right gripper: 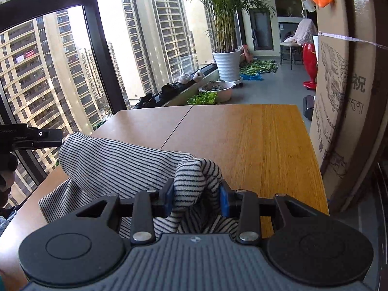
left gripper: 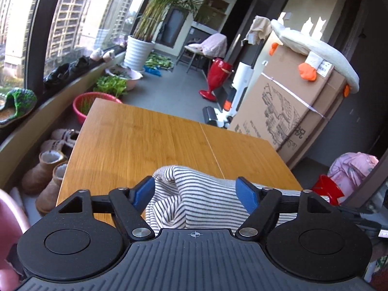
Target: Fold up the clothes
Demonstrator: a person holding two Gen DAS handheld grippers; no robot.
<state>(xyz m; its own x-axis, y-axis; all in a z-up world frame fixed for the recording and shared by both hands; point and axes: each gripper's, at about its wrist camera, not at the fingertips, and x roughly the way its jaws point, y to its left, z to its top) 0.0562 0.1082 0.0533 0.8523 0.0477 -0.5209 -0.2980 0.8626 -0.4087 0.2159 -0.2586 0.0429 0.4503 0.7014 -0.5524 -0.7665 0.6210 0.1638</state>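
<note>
A white garment with thin dark stripes [left gripper: 184, 206] lies bunched at the near edge of a wooden table [left gripper: 145, 133]. My left gripper [left gripper: 196, 189] stands wide open, a mound of the cloth filling the gap between its blue pads [left gripper: 145, 191]. In the right wrist view my right gripper [right gripper: 196, 198] is shut on a rolled fold of the striped garment [right gripper: 116, 160], lifted a little off the table [right gripper: 266, 145]. The cloth rises to a peak on the left, right beside the left gripper [right gripper: 55, 137]. Whether it hangs from that gripper I cannot tell.
A large cardboard box [left gripper: 291, 101] with a plush goose on top stands along the table's right side. Boots [left gripper: 46, 172] and a pink basin [left gripper: 84, 104] sit on the floor to the left by the window. A potted palm [right gripper: 226, 63] stands farther back.
</note>
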